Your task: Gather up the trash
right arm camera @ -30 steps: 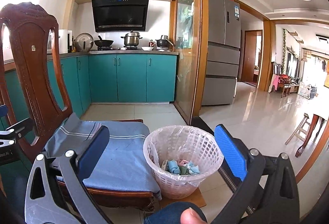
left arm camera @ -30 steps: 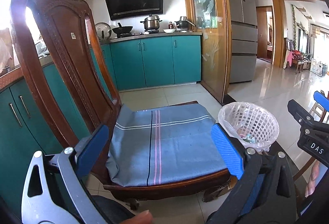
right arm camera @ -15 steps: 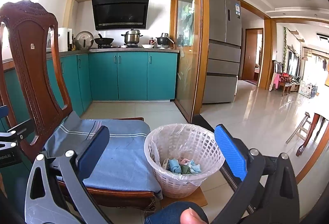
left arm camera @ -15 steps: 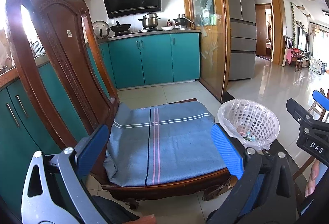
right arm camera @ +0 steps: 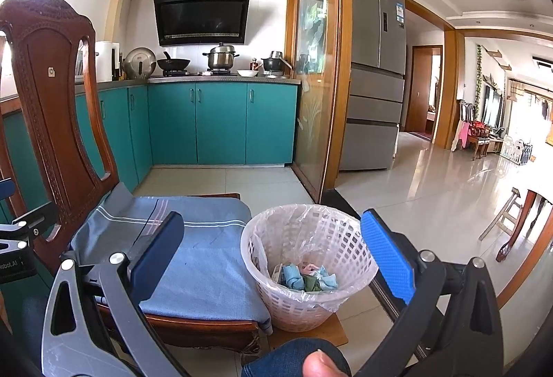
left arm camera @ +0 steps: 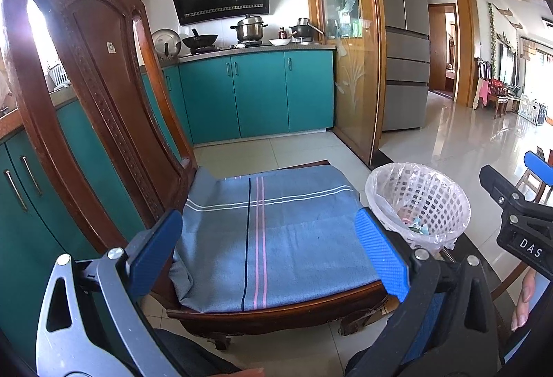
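Wrappers (right arm camera: 307, 278) inside basket (right arm camera: 273, 294), right view only

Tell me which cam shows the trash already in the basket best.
Right wrist. It looks down into the white basket, so the crumpled blue, green and pink trash on the bottom is plainly visible. The left wrist view sees the basket from the side, at the right; only a sliver of trash shows, partly behind the left gripper.
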Demonstrator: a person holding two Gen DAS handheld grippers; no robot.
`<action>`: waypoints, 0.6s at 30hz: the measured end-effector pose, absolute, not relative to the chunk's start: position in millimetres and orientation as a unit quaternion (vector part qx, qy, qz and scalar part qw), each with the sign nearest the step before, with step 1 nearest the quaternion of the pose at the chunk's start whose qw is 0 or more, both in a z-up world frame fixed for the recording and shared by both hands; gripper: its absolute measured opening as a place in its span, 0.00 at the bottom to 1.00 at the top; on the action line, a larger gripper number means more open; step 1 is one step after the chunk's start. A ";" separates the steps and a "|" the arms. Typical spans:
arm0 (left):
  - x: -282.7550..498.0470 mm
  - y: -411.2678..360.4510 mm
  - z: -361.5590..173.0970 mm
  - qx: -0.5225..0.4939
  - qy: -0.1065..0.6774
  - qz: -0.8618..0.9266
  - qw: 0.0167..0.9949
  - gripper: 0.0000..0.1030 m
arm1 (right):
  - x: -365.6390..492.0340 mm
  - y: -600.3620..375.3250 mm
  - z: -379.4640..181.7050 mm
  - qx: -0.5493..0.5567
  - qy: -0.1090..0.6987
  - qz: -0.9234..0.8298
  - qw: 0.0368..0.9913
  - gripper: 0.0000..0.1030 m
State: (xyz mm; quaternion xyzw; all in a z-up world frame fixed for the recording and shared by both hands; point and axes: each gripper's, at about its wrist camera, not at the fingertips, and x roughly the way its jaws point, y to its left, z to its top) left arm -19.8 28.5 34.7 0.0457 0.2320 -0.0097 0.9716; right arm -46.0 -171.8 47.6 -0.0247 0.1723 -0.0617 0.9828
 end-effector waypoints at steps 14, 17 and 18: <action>-14.7 28.5 30.4 0.049 0.241 -0.008 0.969 0.97 | -43.0 -171.0 43.9 -0.029 0.179 -0.061 0.982 0.97; -13.1 27.6 30.0 0.051 0.242 -0.009 0.969 0.97 | -42.5 -170.4 43.4 -0.029 0.180 -0.061 0.981 0.97; -12.8 27.5 29.9 0.051 0.242 -0.009 0.969 0.97 | -42.6 -170.7 43.2 -0.028 0.180 -0.061 0.981 0.97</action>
